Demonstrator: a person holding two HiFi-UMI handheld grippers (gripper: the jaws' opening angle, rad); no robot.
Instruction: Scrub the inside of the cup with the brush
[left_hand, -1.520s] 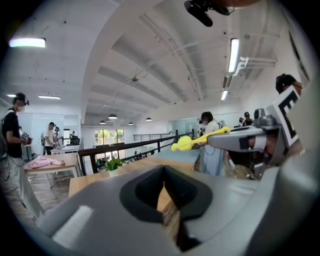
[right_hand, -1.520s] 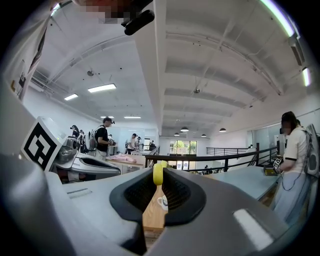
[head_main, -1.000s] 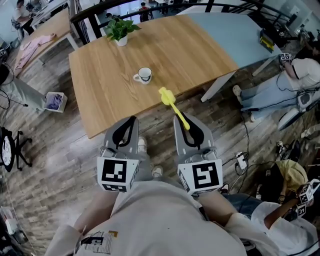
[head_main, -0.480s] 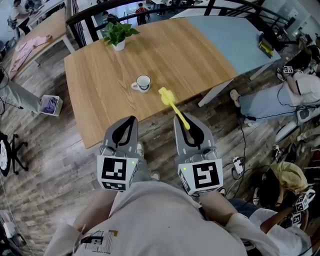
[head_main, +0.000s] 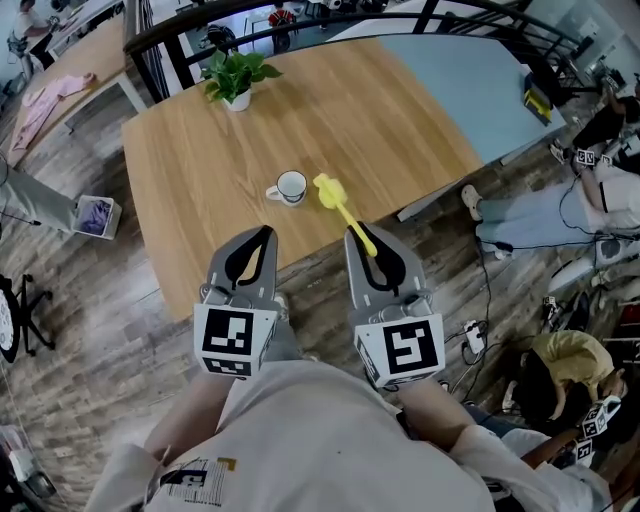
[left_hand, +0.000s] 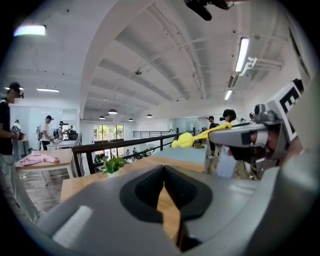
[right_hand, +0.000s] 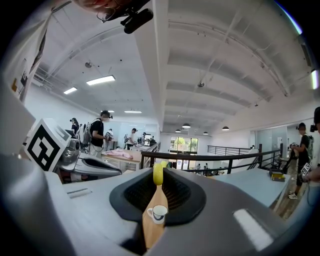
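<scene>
The right gripper and left gripper have advanced over the near edge of the wooden table. The right one clamps the yellow brush by its handle, head pointing far. The left one's jaws are pressed together on nothing. The white cup stands upright just left of the brush head, with a potted plant farther back.

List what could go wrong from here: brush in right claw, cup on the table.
1. The white cup stands unheld on the wooden table; the left claw is shut and empty, so brush pressure may tip or slide it.
2. The right claw grips the yellow brush at the handle's end; the long lever may twist in the grip.
</scene>
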